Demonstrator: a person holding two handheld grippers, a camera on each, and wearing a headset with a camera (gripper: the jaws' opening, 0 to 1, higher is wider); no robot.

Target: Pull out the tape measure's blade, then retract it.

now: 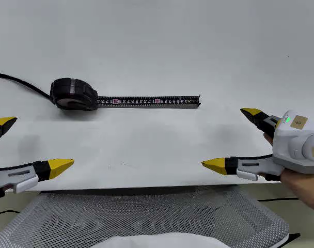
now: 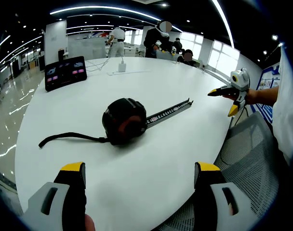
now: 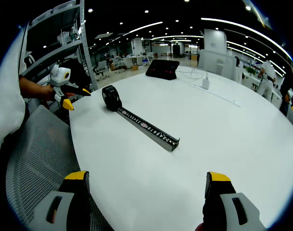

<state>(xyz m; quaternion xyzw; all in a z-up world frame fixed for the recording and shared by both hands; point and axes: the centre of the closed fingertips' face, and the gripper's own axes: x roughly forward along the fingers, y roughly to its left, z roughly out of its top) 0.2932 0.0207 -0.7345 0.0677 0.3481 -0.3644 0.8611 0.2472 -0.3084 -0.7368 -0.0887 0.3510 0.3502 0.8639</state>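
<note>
I have the white round table (image 1: 157, 150) in front of me, and the tape measure (image 1: 73, 94) sits on its far-left part, lying on its side, well apart from both tools. Its blade (image 1: 149, 101) is already drawn out. It lies flat on the table and runs rightward from the black case to the end hook (image 1: 199, 100). A dark wrist strap (image 1: 17, 81) trails off the other side of the case toward the left edge.

I judge the pull-out half done, or near enough. I cannot tell whether the blade is at full reach or whether a lock holds it. The retraction is what remains, and nothing is on the tape to start it.

My left gripper (image 1: 43, 142) hovers over the near edge with its yellow-tipped jaws spread wide. It holds nothing and touches nothing, and its own view looks straight at the case. My right gripper (image 1: 223, 137) is likewise wide apart and empty, near the table's right front, below and to the right of the hook. In its own view the hook end lies out ahead of the jaws.
</note>
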